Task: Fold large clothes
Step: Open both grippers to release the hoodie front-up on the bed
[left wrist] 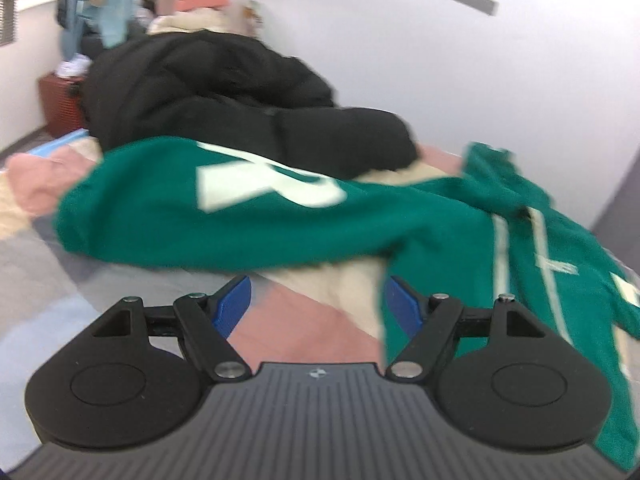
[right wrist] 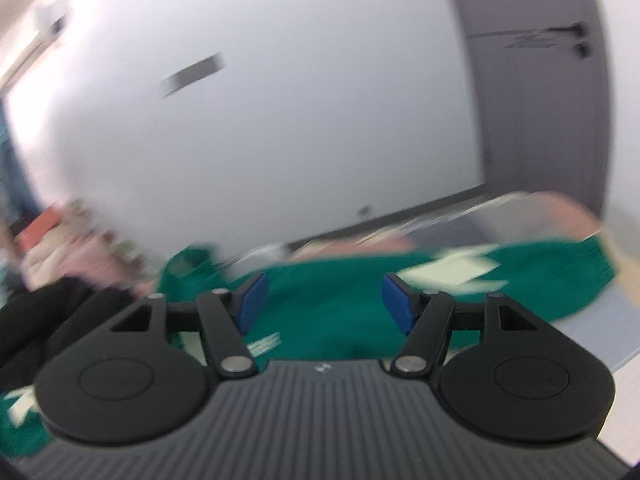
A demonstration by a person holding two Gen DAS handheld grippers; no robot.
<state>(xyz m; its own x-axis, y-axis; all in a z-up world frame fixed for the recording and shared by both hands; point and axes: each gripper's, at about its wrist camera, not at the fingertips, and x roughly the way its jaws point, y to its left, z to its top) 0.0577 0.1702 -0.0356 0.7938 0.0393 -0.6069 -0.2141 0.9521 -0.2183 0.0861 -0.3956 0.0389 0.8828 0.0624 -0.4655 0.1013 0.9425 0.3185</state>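
The green jersey is lying on the patchwork bedcover, with its long axis running from left to right across both views. A black coat is lying behind it, touching its far edge. The left gripper is hovering with jaws spread and nothing between them, just before the jersey's near edge. The right gripper is also standing open and empty, above the green cloth, and seems the nearer one.

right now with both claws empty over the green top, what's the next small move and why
Probably bring the left claw down to the green top's near edge and grip it. Both claws stand open with nothing held, and the top lies rumpled, half doubled over, on the bedspread.
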